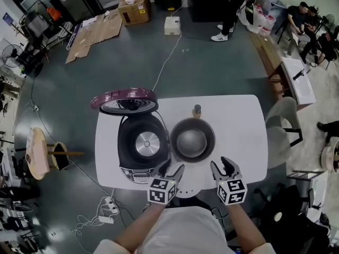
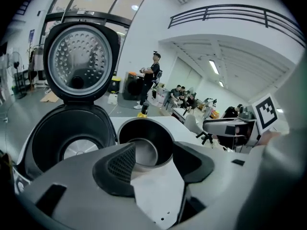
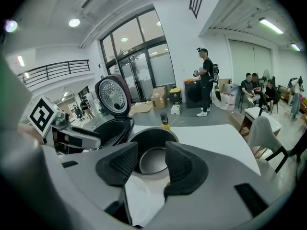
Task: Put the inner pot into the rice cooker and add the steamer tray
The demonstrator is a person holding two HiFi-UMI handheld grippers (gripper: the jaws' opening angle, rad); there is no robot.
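While both forearms (image 1: 132,230) reach forward from the near edge of the white tabletop (image 1: 238,120), they angle slightly toward each other, and each tool points away and downward. The left tool (image 1: 172,168) hangs over the near rim of the rice cooker (image 1: 142,142). The right tool (image 1: 221,165) sits just near and right of the inner pot (image 1: 192,139). Both are well apart from the pot's wall.

Seen along its own jaws, the left tool stands wide open. Its black pads (image 2: 120,164), cross-hatched like mesh, have only bare tabletop and the pot's mouth showing beyond them. The right tool is open too, a little narrower, and grips nothing. Each has a smooth grey moulded body and carries a marker cube (image 1: 162,190) printed with black and white squares.

The inner pot stands upright on the tabletop, just right of the cooker and outside it. It is a round, dark, matte bowl with a thin rim and a duller grey floor. The cooker is a rounded black shell whose empty well shows a shiny silver disc (image 1: 147,144) at the bottom. Its lid (image 1: 125,100) is swung up at the far side, maroon outside and lined with dimpled silver metal.

A small bottle (image 1: 197,110) with a dark cap stands just beyond the pot. At the near edge between the tools a pale rounded piece (image 1: 186,191) pokes out. It may be a tray, though too little shows to say.
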